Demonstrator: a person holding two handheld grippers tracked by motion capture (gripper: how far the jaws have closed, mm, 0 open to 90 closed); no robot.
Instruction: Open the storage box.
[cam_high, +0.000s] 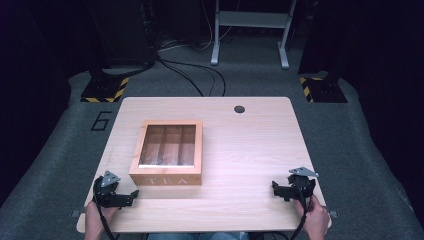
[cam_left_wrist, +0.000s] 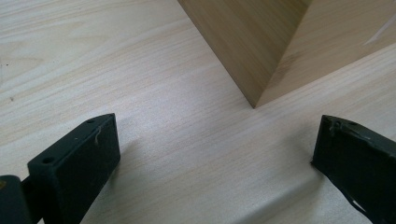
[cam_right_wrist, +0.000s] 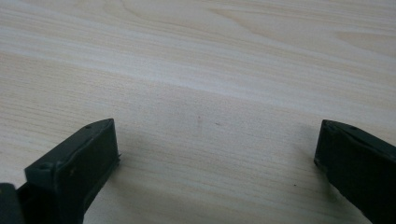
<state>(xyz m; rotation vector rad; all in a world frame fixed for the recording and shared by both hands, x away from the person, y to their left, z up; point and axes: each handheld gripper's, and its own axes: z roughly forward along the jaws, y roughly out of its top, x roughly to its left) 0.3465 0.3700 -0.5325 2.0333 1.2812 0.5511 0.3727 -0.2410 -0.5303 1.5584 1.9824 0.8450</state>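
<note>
- Square light-wood tea box with a glass window lid (cam_high: 167, 152), lettered TEA on its near face, sits left of centre on the pale wooden table (cam_high: 250, 150); through the glass, three long compartments run away from the person.
- Left gripper (cam_high: 131, 196) rests on the table just beside the box's near-left corner, its jaws spread wide with nothing between them. In the left gripper view that corner (cam_left_wrist: 254, 100) stands straight ahead, just past the gap between the jaws.
- Right gripper (cam_high: 277, 189) lies well apart from the box, off to its right near the table's near edge, jaws likewise spread and empty over bare wood.
- Judging from this, the left hand is far nearer; any first contact with the box would likely fall to it, reaching forward and slightly right.
</note>
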